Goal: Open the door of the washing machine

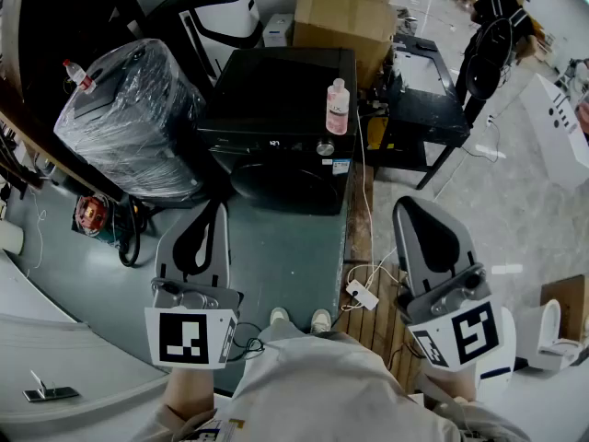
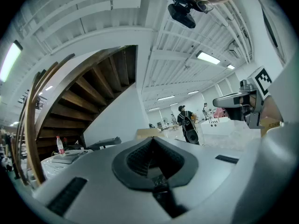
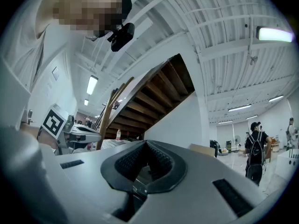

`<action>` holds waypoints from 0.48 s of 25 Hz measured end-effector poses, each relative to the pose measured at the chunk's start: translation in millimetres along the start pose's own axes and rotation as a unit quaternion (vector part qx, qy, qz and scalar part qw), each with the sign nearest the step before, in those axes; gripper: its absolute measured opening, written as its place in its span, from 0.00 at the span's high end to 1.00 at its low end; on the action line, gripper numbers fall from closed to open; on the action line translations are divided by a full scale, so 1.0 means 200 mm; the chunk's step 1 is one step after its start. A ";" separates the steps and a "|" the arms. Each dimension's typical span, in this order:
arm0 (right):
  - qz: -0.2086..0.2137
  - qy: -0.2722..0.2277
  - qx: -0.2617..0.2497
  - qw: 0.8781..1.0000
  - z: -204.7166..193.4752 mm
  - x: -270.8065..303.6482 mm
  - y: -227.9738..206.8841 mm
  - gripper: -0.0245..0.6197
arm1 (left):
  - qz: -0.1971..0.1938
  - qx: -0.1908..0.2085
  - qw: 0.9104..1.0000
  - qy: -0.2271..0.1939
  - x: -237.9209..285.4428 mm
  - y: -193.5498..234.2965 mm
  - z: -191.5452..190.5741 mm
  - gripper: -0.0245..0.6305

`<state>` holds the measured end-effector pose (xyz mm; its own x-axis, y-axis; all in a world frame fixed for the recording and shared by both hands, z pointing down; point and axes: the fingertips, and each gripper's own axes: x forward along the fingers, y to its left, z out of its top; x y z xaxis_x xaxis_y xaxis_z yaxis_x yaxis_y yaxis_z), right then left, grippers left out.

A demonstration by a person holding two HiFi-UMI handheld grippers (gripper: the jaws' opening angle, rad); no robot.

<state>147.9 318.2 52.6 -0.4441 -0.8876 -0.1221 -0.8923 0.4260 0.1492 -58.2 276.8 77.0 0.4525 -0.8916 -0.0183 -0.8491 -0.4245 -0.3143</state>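
The black washing machine point(image 1: 276, 99) stands ahead of me in the head view, its round dark door point(image 1: 281, 184) closed on the front face. A pink bottle point(image 1: 338, 107) stands on its top near the right edge. My left gripper point(image 1: 210, 208) is held level, short of the door and to its lower left, jaws together and empty. To the right of the machine my right gripper point(image 1: 416, 205) is also shut, with nothing in it. In both gripper views the closed jaws point(image 2: 153, 143) point(image 3: 145, 144) hide the machine; only stairs and ceiling show.
A plastic-wrapped appliance point(image 1: 129, 118) stands left of the washer, and a cardboard box point(image 1: 345, 17) sits behind it. A black table point(image 1: 423, 95) is on the right. A white plug block point(image 1: 362, 294) with a cable lies on the floor. A person point(image 1: 497, 26) stands far back.
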 end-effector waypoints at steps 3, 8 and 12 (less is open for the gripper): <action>0.001 -0.003 0.017 1.000 0.01 -0.02 0.01 0.92 | -0.001 -0.001 1.000 0.001 -0.02 0.00 0.02 0.93; 0.000 -0.003 0.031 1.000 0.00 -0.02 0.01 0.92 | -0.002 -0.001 1.000 0.003 -0.04 0.00 0.03 0.93; 0.008 0.003 0.029 1.000 -0.02 -0.02 0.02 0.92 | -0.001 -0.020 1.000 0.006 -0.04 -0.01 0.02 0.93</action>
<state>146.1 324.0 57.1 -0.4574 -0.8818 -0.1148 -0.8887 0.4487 0.0946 -59.2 285.4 73.4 0.4514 -0.8923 -0.0062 -0.8584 -0.4323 -0.2761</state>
